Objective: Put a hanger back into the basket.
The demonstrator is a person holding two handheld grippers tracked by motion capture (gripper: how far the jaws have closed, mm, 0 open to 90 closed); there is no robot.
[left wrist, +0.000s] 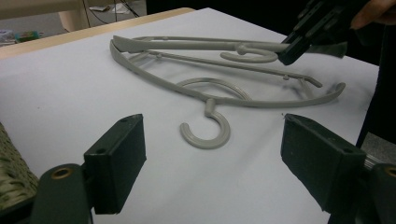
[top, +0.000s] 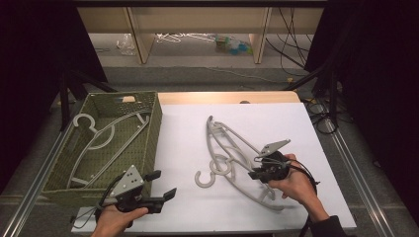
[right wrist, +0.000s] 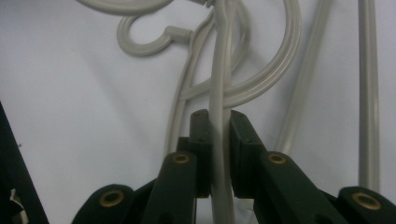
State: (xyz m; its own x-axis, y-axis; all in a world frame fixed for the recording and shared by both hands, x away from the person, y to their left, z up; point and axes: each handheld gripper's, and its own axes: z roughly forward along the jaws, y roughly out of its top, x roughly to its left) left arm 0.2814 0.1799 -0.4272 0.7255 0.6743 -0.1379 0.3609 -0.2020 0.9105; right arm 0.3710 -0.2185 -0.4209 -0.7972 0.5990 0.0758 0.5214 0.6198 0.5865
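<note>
The right gripper point(top: 257, 167) pinches the upper grey hanger point(right wrist: 219, 84) atop another hanger point(top: 217, 175) mid-sheet on the white table cover point(top: 188, 128). The left gripper point(top: 160, 183) gapes empty near the front edge, beside the woven basket point(top: 153, 133).

A white sheet point(top: 183, 128) covers most of the table, whose wooden edge point(top: 222, 97) shows just beyond it. Farther beyond the sheet stands a pale wooden shelf frame point(top: 138, 34), with teal clutter point(top: 232, 45) beneath and black cables point(top: 289, 44) hanging at its right.
</note>
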